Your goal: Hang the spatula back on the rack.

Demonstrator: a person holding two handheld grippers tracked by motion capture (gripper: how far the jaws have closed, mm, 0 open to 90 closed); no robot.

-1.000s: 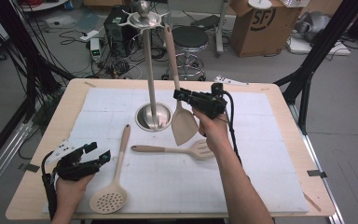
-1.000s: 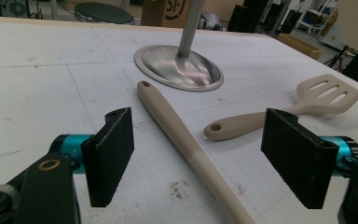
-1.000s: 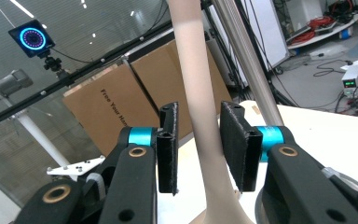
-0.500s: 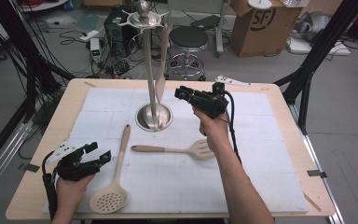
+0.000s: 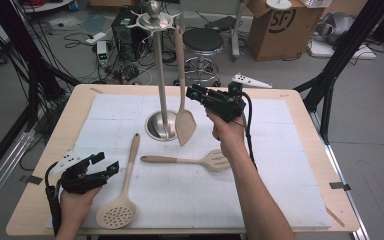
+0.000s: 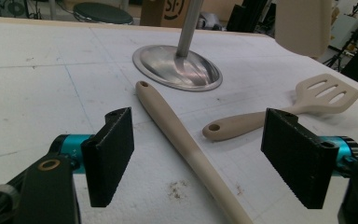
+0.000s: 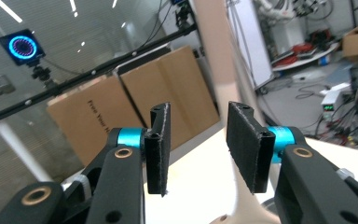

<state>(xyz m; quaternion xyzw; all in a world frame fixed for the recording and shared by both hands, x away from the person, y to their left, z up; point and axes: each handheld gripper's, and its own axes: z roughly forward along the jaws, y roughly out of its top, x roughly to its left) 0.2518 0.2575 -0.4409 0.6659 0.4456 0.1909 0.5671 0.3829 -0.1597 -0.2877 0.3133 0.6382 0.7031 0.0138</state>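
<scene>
Even overhead light falls bright on the white mat (image 5: 260,200), shadows beneath the utensils stay faint, the steel stand base (image 6: 177,70) carries soft glare, ceiling strips streak the right gripper view, and the near spatula (image 7: 219,60) there is blurred.

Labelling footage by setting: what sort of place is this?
Probably a lab or workshop used for recording: cables and electronics litter the floor, cardboard boxes stand behind, and black camera stands flank the table.
</scene>
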